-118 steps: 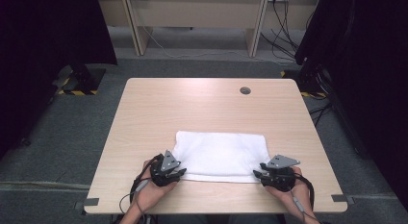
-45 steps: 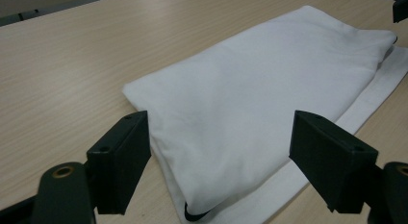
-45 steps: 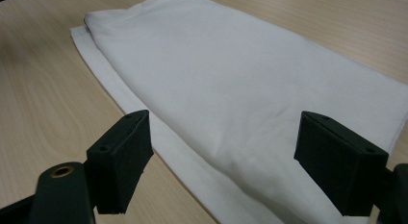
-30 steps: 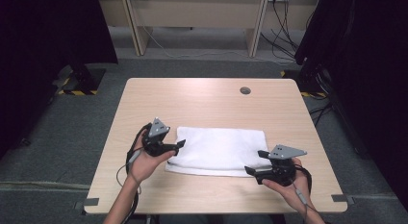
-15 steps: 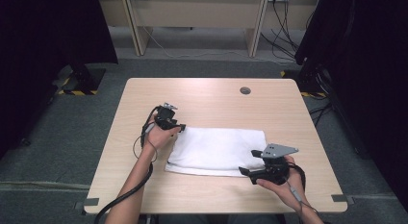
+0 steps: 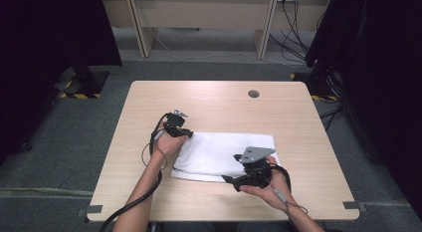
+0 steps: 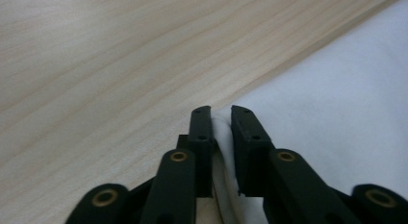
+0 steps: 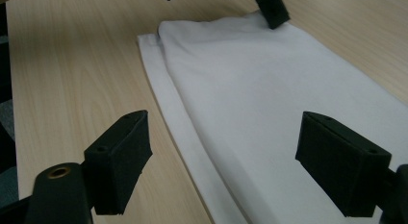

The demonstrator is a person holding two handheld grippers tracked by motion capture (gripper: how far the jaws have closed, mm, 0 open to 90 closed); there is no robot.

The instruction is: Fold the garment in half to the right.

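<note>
A white folded cloth (image 6: pixel 219 151) lies flat on the near half of the wooden table (image 6: pixel 209 100). My left gripper (image 6: pixel 183 133) sits at the cloth's far left corner. In the left gripper view its jaws have just been closing, and the left gripper (image 7: pixel 220 111) now pinches a fold of the cloth (image 7: pixel 337 89) between its pads. My right gripper (image 6: pixel 230 180) hovers over the cloth's near edge and points left. In the right gripper view the right gripper (image 8: pixel 231 142) stands wide open above the cloth (image 8: pixel 250 80), with nothing gripped. The left gripper's jaws (image 8: pixel 272 10) show at the cloth's far end.
A round cable hole (image 6: pixel 253 94) sits in the far right part of the tabletop. Bare wood surrounds the cloth on all sides. Beyond the table are grey carpet, dark curtains at both sides and desk legs with cables at the back.
My left gripper went from the cloth's left edge to its far left corner, dropped and closed on it. My right gripper slid left along the near edge, still open.
</note>
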